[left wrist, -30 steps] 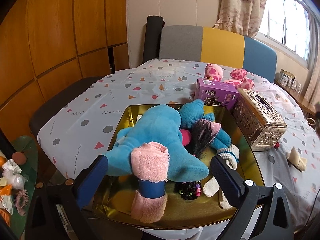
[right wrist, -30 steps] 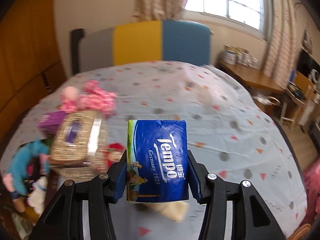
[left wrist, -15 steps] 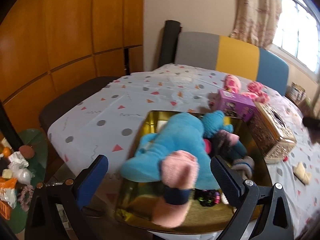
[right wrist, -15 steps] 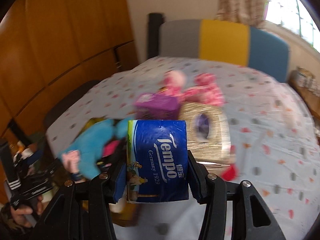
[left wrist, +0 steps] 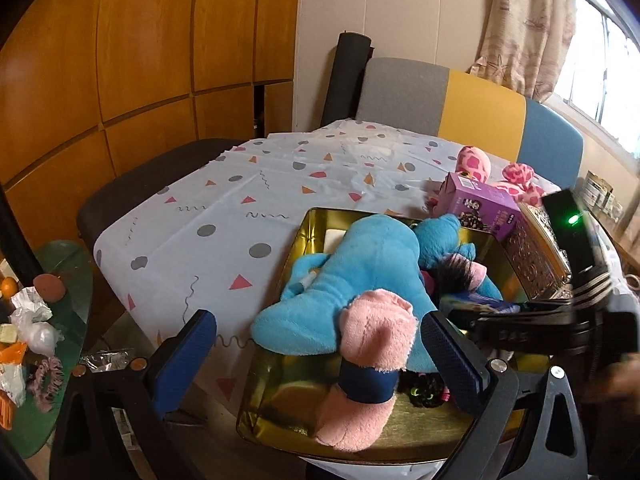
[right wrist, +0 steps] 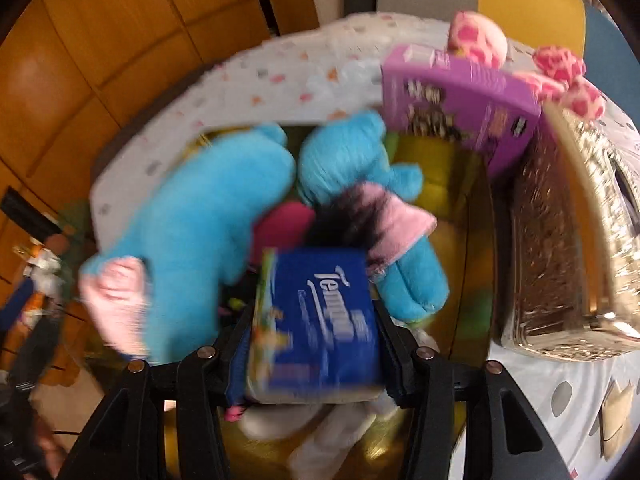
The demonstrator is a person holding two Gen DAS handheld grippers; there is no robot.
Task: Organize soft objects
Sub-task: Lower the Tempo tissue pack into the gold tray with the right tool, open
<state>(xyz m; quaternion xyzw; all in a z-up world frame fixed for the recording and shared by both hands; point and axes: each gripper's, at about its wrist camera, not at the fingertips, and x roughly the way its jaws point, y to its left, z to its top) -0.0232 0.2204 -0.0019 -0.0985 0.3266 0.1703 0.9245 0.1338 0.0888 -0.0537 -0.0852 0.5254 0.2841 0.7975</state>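
Observation:
A gold tray (left wrist: 280, 400) at the table's near edge holds a big blue plush (left wrist: 360, 272) with pink feet, a smaller blue toy with black hair (right wrist: 352, 168), and small hair ties. My left gripper (left wrist: 316, 324) hangs open just in front of the tray, with the plush's pink foot (left wrist: 372, 332) seen between its wide-apart fingers. My right gripper (right wrist: 314, 312) hovers low over the tray, pointing steeply down. Its pads are on a blue Tempo tissue pack (right wrist: 324, 340) and the jaws are opening. It reaches in from the right in the left wrist view (left wrist: 560, 320).
A purple box (left wrist: 480, 204) and an ornate gold tissue box (left wrist: 536, 256) stand right behind and beside the tray. Pink spotted plush toys (left wrist: 474, 162) lie further back. A cluttered green side table (left wrist: 32, 320) sits low on the left. A small beige item (right wrist: 616, 416) lies on the tablecloth.
My right gripper swung left and down with the tissue pack, from over the open table to just above the tray. My left gripper drifted slightly left.

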